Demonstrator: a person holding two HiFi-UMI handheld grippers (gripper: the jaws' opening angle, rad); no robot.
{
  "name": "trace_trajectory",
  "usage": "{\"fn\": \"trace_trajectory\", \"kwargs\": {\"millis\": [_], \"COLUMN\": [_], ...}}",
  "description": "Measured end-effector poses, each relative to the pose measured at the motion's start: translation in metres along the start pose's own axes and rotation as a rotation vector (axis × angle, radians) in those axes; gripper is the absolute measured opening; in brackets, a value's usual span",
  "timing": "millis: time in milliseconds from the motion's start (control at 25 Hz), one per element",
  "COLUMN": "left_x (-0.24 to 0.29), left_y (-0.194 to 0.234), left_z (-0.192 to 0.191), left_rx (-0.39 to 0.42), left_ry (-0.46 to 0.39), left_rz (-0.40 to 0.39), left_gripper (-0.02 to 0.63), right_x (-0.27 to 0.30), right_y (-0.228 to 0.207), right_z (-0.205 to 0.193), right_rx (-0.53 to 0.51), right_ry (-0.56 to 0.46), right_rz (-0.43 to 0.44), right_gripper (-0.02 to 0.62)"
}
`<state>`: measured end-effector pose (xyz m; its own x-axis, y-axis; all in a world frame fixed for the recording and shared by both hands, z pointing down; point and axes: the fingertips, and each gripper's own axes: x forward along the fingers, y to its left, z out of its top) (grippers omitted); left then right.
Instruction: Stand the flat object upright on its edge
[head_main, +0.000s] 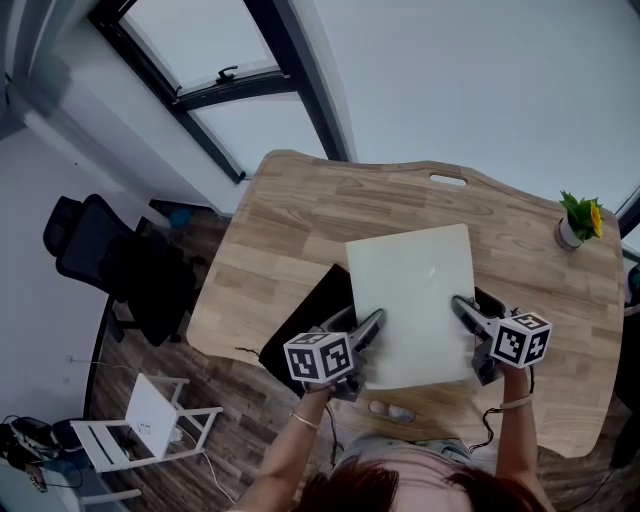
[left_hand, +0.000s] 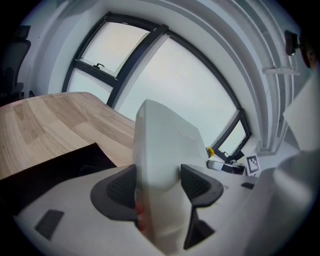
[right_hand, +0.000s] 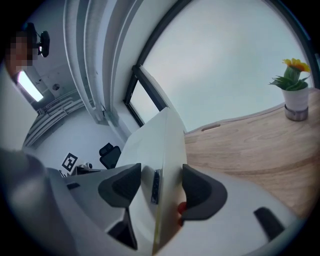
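Clamping white flat board (head_main: 415, 300), left fingers (left_hand: 197, 185) pressed on one edge, right fingers (right_hand: 197, 192) on opposite edge

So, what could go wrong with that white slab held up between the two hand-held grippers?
The white slab is pinched only at its side edges, by the left hand-held gripper and the right hand-held gripper; it could slip and drop onto the black mat. If it is tilted unevenly, it may twist out of the jaws. Set on edge, something so thin could topple on the table.
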<state>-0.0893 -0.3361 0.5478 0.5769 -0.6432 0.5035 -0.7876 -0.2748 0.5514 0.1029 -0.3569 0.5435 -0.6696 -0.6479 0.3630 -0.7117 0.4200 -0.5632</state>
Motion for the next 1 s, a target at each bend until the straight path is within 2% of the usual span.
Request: {"fn": "trace_trajectory", "kwargs": {"millis": [1000], "left_x": [-0.021], "left_y": [-0.04], "left_z": [0.011], "left_rx": [0.149], "left_ry": [-0.09], "left_rz": [-0.027], "left_gripper": [0.264], "right_x": [-0.045], "right_y": [0.026], "right_z": [0.015], "right_rx": [-0.176], "right_ry": [-0.133], "right_rz": [-0.028], "right_gripper": [0.249]}}
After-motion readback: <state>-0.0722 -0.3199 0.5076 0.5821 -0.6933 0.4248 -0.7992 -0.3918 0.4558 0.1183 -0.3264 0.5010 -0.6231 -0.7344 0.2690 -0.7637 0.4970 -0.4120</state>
